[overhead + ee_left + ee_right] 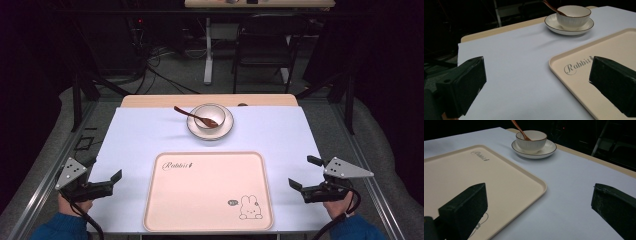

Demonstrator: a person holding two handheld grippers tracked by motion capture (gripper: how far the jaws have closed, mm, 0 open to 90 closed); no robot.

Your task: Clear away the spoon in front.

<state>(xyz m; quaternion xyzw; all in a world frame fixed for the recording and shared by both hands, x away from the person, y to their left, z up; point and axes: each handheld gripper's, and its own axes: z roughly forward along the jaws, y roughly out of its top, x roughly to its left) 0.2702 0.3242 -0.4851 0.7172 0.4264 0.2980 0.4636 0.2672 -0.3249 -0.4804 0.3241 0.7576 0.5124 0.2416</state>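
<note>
just one bowl (209,117) (one spoon (195,116))

A dark chair (265,42) and white table leg (208,52) stand beyond the table.

The left gripper (102,181) and right gripper (306,176) rest at opposite sides of the tray (208,191), jaws apart and holding nothing. Beyond the tray, a bowl (209,116) stands on a saucer (227,128); a brown spoon (196,116) lies in the bowl, handle pointing left
</note>
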